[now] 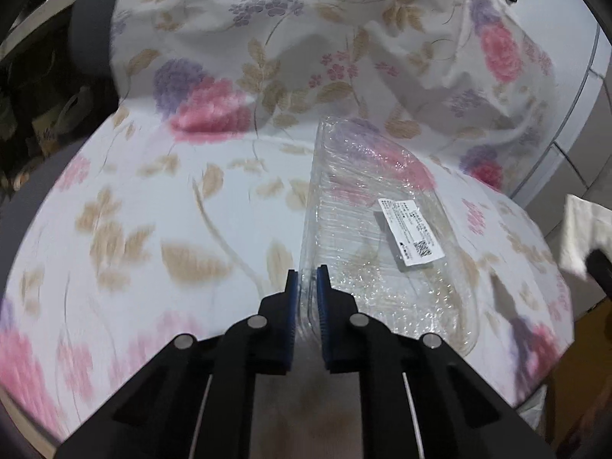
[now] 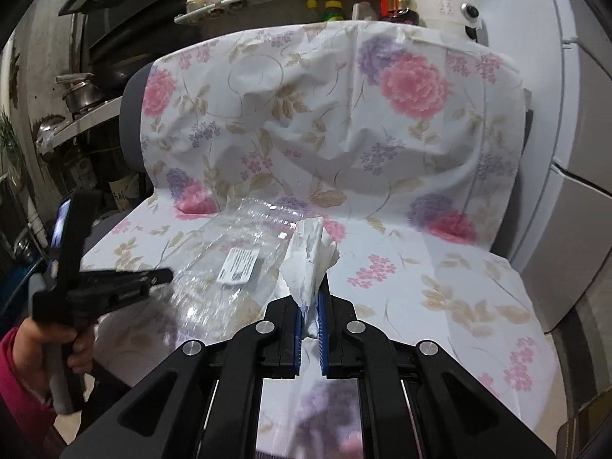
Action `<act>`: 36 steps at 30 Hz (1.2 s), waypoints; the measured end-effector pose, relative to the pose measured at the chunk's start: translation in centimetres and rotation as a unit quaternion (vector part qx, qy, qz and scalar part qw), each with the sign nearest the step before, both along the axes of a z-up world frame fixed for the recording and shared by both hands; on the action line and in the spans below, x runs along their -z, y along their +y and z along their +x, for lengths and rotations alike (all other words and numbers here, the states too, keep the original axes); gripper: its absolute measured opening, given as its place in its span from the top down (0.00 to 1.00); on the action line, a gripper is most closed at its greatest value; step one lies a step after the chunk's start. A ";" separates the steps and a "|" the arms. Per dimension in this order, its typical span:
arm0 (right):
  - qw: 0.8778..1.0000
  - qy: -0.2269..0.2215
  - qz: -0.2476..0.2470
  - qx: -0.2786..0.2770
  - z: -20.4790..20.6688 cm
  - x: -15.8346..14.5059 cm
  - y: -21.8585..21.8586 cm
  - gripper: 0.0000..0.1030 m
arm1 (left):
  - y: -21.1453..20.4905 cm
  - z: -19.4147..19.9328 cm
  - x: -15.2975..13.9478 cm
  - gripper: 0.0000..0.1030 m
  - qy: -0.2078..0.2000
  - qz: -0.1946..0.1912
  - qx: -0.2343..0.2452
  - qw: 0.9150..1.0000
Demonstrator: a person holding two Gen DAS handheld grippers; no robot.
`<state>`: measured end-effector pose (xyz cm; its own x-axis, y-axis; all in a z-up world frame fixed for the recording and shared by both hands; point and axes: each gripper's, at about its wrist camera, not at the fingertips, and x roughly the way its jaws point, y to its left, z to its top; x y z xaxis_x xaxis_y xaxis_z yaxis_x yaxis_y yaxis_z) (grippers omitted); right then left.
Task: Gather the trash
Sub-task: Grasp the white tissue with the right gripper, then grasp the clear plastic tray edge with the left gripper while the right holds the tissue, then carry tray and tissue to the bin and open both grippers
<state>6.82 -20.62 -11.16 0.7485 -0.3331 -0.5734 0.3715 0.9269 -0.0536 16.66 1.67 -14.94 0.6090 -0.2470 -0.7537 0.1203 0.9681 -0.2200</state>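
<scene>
My left gripper [image 1: 306,281] has its blue pads pinched on the near rim of a clear plastic clamshell tray [image 1: 382,237], which lies on the floral cloth [image 1: 153,210] covering a chair seat. My right gripper [image 2: 309,306] clamps a crumpled white tissue [image 2: 310,252], lifted clear of the cloth (both pieces look secured so they can go to a bin together).

1. Two tools are seen: the left tool [image 1: 306,281] and the right tool [image 2: 309,306].
2. One clear plastic container [image 1: 382,237] is counted, bearing one white label [image 1: 411,231].
3. One crumpled white tissue [image 2: 311,256] is counted.
4. One floral cloth [image 2: 329,122] is draped over one chair [image 2: 132,114].
</scene>
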 end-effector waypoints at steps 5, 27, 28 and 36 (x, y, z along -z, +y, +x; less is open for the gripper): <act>1.000 -0.003 0.000 -0.002 -0.8 0.0 0.4 0.93 | -0.1 -4.5 0.1 0.91 0.007 -0.017 -0.012 1.000; 1.000 -0.011 0.005 0.009 -2.1 0.3 0.0 0.92 | -2.1 1.4 0.3 0.94 0.017 0.012 0.025 0.999; 1.000 -0.011 0.005 0.008 -2.1 0.3 0.0 0.92 | -2.2 1.4 0.2 0.94 0.019 0.010 0.028 0.999; 0.999 -0.039 -0.002 0.026 -4.3 -1.2 -0.4 0.92 | -3.5 -3.4 -4.3 0.96 -0.061 -0.040 0.058 0.996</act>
<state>2.57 -21.03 -10.01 0.7724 -0.3745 -0.5130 0.4219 0.9062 -0.0262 13.22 -1.81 -10.67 0.6588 -0.3780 -0.6505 0.2609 0.9258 -0.2737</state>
